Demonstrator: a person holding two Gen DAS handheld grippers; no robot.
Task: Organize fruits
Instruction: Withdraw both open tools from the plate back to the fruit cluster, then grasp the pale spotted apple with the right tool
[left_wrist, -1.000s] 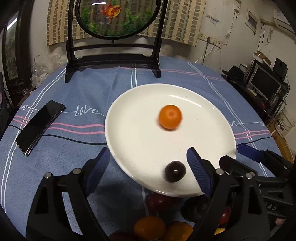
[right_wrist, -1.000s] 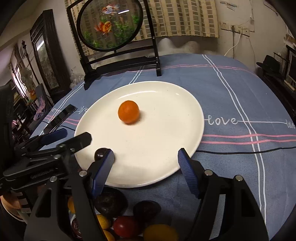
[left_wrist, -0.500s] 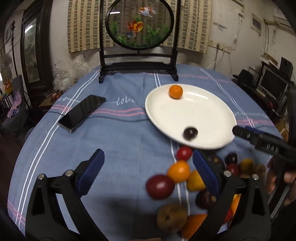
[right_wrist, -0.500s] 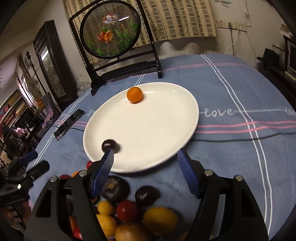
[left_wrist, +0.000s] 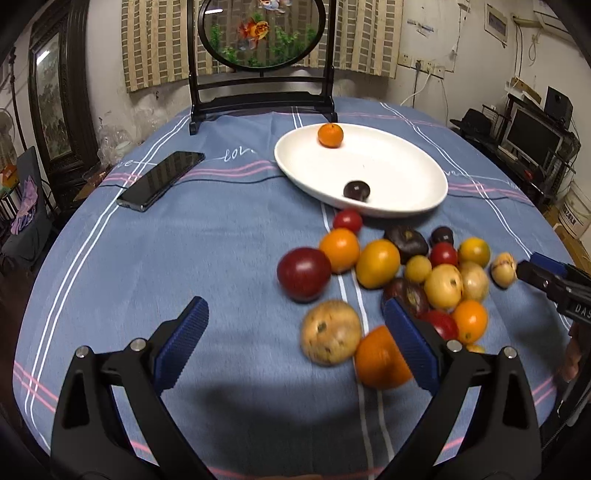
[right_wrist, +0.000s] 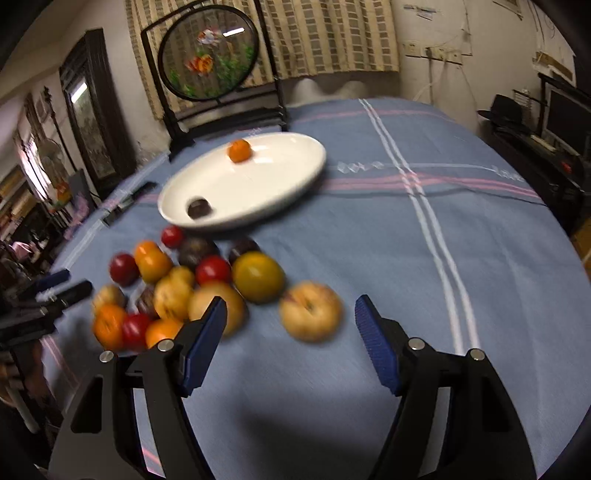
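Fruits (left_wrist: 402, 273) mostly sit piled on the cloth just short of the plate (left_wrist: 406, 206), nearest the right gripper (right_wrist: 291, 332), its jaws half open and empty, pale one dead ahead; left gripper (left_wrist: 295, 343) gapes wide, empty.

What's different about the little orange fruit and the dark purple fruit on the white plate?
The small round orange fruit is bright, while the dark purple fruit looks almost black. The orange one sits at the far rim of the white oval plate, the purple one near the rim closest to the fruit pile. Both are small, round, and lie apart on the plate.
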